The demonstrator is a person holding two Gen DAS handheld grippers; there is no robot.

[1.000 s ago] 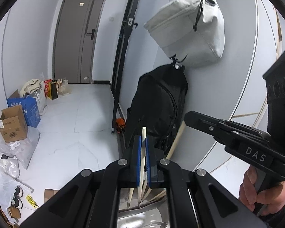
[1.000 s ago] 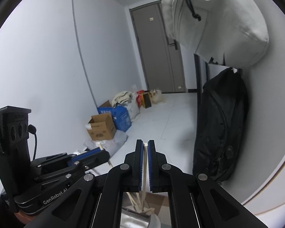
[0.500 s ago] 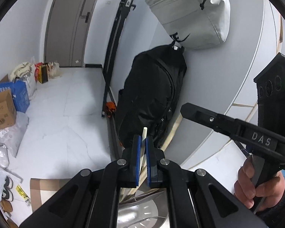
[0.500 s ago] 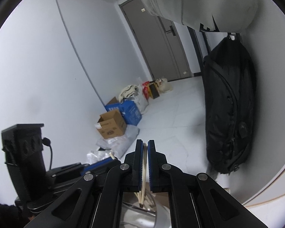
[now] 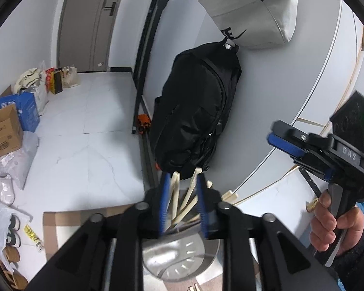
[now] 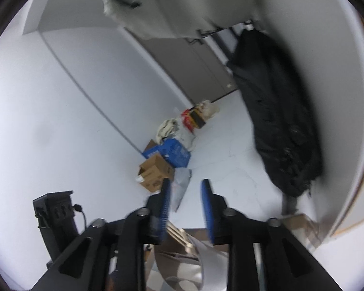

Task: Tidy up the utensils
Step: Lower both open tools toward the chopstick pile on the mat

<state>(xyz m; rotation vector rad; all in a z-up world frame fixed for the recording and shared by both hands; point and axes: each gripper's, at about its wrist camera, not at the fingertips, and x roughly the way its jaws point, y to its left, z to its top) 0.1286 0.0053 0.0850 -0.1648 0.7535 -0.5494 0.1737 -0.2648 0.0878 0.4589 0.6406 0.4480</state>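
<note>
In the left wrist view my left gripper [image 5: 182, 189] is open, its blue pads on either side of several pale wooden chopsticks [image 5: 188, 197] that stand in a perforated steel holder [image 5: 182, 254] just below it. My right gripper [image 5: 282, 137] shows at the right, held by a hand, jaws apart. In the blurred right wrist view my right gripper [image 6: 185, 194] is open and empty above the holder's rim [image 6: 206, 252], with chopstick ends [image 6: 176, 232] below its left pad.
A black backpack [image 5: 196, 111] and a grey bag [image 5: 250, 9] hang on the wall behind. Cardboard boxes [image 5: 4, 133] and bags lie on the white floor at left. A flat cardboard sheet [image 5: 65, 223] lies below the holder.
Both grippers have opened. The left one let go of the chopstick, which now stands in the holder. The right gripper has swung and tilted, blurring its view.
</note>
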